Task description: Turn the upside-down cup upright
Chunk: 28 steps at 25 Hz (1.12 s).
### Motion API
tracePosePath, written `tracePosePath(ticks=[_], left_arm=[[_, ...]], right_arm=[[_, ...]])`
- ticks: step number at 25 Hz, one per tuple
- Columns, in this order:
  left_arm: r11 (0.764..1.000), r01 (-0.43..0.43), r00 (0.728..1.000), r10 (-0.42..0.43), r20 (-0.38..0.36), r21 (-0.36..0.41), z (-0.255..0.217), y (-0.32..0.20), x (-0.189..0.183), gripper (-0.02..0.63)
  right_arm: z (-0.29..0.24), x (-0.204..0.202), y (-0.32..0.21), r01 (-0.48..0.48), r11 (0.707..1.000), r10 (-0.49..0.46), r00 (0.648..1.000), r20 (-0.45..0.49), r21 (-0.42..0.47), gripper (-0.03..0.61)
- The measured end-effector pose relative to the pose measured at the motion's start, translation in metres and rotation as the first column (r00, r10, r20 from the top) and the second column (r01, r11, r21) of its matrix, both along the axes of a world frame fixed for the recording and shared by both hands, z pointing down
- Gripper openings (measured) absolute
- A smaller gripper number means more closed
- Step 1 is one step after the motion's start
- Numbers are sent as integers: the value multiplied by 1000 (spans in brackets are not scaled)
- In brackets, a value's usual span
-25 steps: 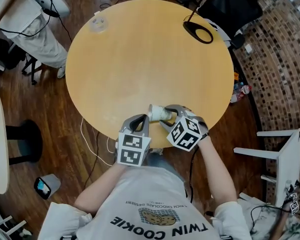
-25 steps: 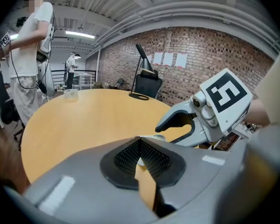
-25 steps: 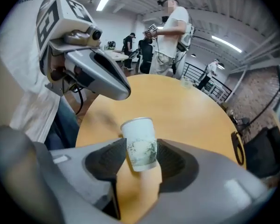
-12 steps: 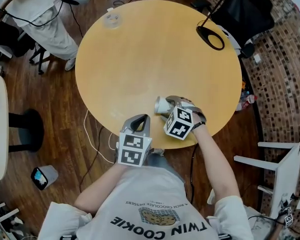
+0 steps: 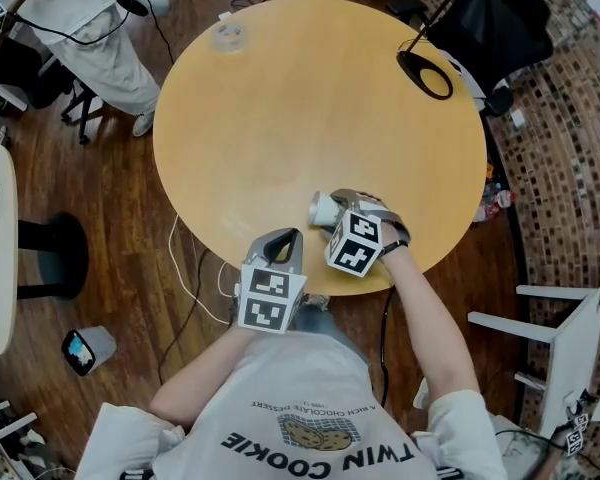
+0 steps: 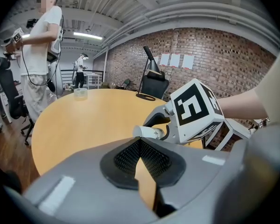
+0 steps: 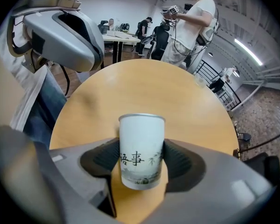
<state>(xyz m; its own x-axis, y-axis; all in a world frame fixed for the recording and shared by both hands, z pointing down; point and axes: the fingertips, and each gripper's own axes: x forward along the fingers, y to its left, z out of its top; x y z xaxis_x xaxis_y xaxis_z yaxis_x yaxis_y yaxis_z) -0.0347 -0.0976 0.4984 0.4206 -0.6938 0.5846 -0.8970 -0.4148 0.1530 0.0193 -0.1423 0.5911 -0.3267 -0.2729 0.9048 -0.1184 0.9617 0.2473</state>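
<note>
White cup [image 7: 141,139] lies sideways near table [image 5: 280,98] edge | jaws of our right gripper [image 7: 141,154], just opening, straddle its waist, rim end away from wrist | left gripper [image 6: 140,143] pressed shut, empty, beside.

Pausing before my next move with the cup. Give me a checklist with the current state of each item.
1. Cup upright: not ok; it looks tipped on its side.
2. Right gripper released: ok; its jaws have just been opening and stand apart, cup between them.
3. Cup resting on the table: cannot tell; contact is not visible.
4. Left gripper out of the way: ok; shut, empty, apart from the cup.
5. Room to stand the cup: ok; bare table beside it.
</note>
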Motion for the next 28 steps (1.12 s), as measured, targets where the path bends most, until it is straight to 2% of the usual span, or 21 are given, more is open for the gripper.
tracePosePath(ticks=[4, 6, 8, 10, 13, 16, 18, 21, 28], left_arm=[[1000, -7, 1000, 7, 0, 1, 0, 1, 2, 2], [1000, -10, 1000, 10, 0, 1, 0, 1, 3, 2], [1000, -14, 1000, 14, 1, 1, 0, 0, 4, 2], [1000, -24, 1000, 24, -2, 1, -1, -2, 8, 2], [999, -48, 999, 48, 1, 3, -4, -4, 17, 2], [998, -66, 998, 66, 5, 2, -3, -5, 25, 2], [997, -81, 997, 80, 10, 3, -1, -4, 30, 2], [995, -96, 995, 96, 17, 2, -1, -3, 35, 2], [993, -119, 993, 119, 24, 1, 1, -1, 44, 2]], right_arm=[[-4, -1, -1, -26, 1000, 26, 1000, 13, 14, 281], [-14, 0, -5, -98, 995, 95, 992, 88, 32, 281], [-27, 1, -11, -209, 978, 200, 958, 207, 21, 281], [-36, 8, -16, -336, 942, 324, 887, 330, -21, 281], [-41, 22, -20, -513, 852, 497, 722, 482, -110, 281], [-45, 38, -23, -629, 759, 583, 544, 603, -166, 281], [-46, 48, -22, -680, 713, 597, 462, 655, -170, 281], [-44, 57, -17, -727, 668, 602, 401, 691, -160, 281], [-34, 67, -2, -765, 618, 626, 341, 702, -179, 281]])
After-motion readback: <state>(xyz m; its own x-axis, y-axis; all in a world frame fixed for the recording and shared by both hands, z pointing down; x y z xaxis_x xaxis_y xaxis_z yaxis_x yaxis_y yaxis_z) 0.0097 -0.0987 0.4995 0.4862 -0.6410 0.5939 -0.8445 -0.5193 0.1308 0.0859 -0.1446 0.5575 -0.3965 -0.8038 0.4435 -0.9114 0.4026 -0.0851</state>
